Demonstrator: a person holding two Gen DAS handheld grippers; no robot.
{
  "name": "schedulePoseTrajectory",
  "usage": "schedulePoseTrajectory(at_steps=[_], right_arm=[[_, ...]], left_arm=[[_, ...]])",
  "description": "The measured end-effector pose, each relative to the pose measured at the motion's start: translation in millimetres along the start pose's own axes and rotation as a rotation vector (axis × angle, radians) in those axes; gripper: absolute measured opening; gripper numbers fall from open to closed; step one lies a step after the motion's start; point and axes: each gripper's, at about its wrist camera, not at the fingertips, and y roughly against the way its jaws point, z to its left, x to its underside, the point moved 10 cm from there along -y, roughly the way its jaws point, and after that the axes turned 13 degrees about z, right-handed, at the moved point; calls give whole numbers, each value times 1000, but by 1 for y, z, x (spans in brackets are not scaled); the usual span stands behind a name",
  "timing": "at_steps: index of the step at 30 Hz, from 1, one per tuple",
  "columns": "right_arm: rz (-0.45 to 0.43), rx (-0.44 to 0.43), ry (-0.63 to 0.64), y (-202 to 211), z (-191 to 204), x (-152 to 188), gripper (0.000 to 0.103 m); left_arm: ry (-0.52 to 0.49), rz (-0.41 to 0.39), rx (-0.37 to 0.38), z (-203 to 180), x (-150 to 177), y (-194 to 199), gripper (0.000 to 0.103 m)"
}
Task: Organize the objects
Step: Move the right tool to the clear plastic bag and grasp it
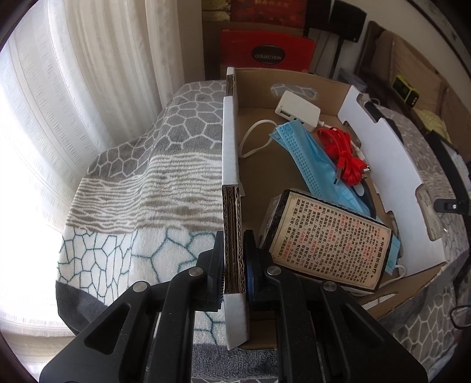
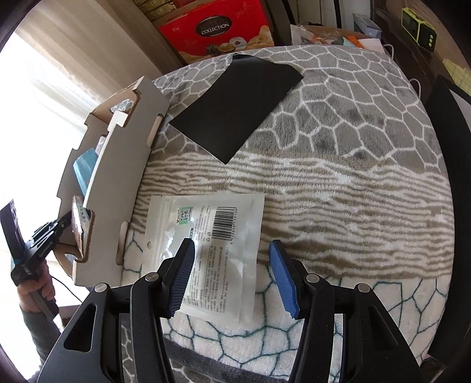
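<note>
My left gripper (image 1: pixel 234 265) is shut on the near wall of an open cardboard box (image 1: pixel 231 165). Inside lie a white charger (image 1: pixel 297 110), a blue face mask (image 1: pixel 309 159), a red cable (image 1: pixel 344 153) and a printed packet with Chinese text (image 1: pixel 329 241). In the right wrist view the same box (image 2: pixel 117 176) stands at the left, with the left gripper (image 2: pixel 63 225) on its far wall. My right gripper (image 2: pixel 232 277) is open, just above a white plastic pouch with a barcode (image 2: pixel 215 244). A black flat sheet (image 2: pixel 235 106) lies farther back.
A patterned grey and white blanket (image 2: pixel 338 176) covers the surface. A red gift box (image 2: pixel 215 29) stands behind it. A green device (image 2: pixel 419 26) sits at the far right. A white curtain (image 1: pixel 73 103) hangs at the left.
</note>
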Motion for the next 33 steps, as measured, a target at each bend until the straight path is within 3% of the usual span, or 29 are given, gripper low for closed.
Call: schedulePoseTrajectory(at_steps=[2, 7, 15, 23, 28, 33], right_arm=[[-4, -11, -4, 1, -1, 1, 41], [-9, -71, 4, 8, 7, 5, 32], [-34, -191, 17, 23, 28, 7, 31], [-42, -232, 23, 24, 42, 5, 32], [-40, -164, 46, 19, 43, 6, 33], [9, -158, 19, 2, 33, 5, 38]], left_arm=[[-5, 0, 2, -2, 0, 0, 10], [-6, 1, 4, -7, 2, 1, 10], [-24, 1, 18, -16, 7, 2, 10], [-17, 4, 23, -20, 6, 2, 10], [-14, 5, 16, -20, 6, 2, 10], [-10, 4, 20, -19, 6, 1, 10]])
